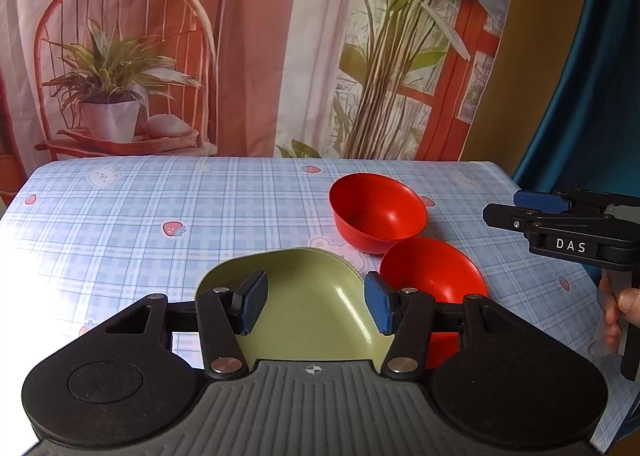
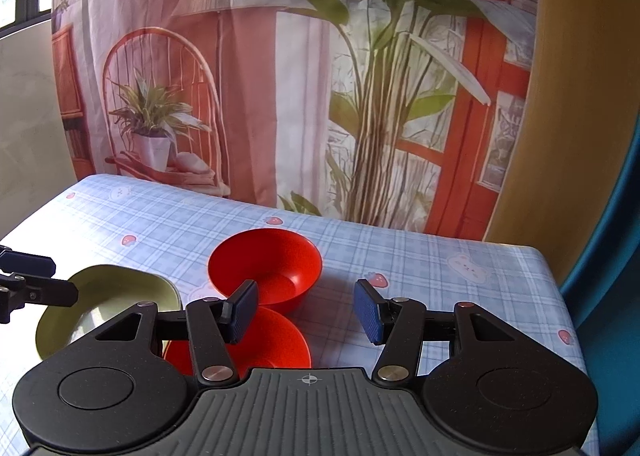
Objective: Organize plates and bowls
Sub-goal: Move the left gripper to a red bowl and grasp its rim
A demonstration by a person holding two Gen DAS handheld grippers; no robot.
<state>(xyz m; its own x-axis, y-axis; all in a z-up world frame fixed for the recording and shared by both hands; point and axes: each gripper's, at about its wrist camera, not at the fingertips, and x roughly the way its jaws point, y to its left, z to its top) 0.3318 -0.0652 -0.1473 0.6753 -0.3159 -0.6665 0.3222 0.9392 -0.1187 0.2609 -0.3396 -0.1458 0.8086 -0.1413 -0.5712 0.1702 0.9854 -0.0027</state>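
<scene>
A green plate [image 1: 308, 304] lies on the checked tablecloth, right under my open left gripper [image 1: 316, 306], whose jaws hover above it. A red bowl [image 1: 378, 211] stands behind it. A second red bowl [image 1: 434, 270] sits just right of the plate. In the right wrist view my right gripper [image 2: 306, 312] is open and empty, above the near red bowl [image 2: 272, 340], with the far red bowl [image 2: 266, 264] beyond and the green plate [image 2: 108, 296] to the left. The right gripper also shows in the left wrist view [image 1: 560, 223], held at the right.
The table [image 1: 160, 215] has a blue plaid cloth with bears and strawberries. A printed curtain [image 1: 260, 55] hangs close behind its far edge. The table's right edge [image 2: 560, 316] drops off beside a blue surface. The left gripper's fingers [image 2: 28, 288] enter the right wrist view at left.
</scene>
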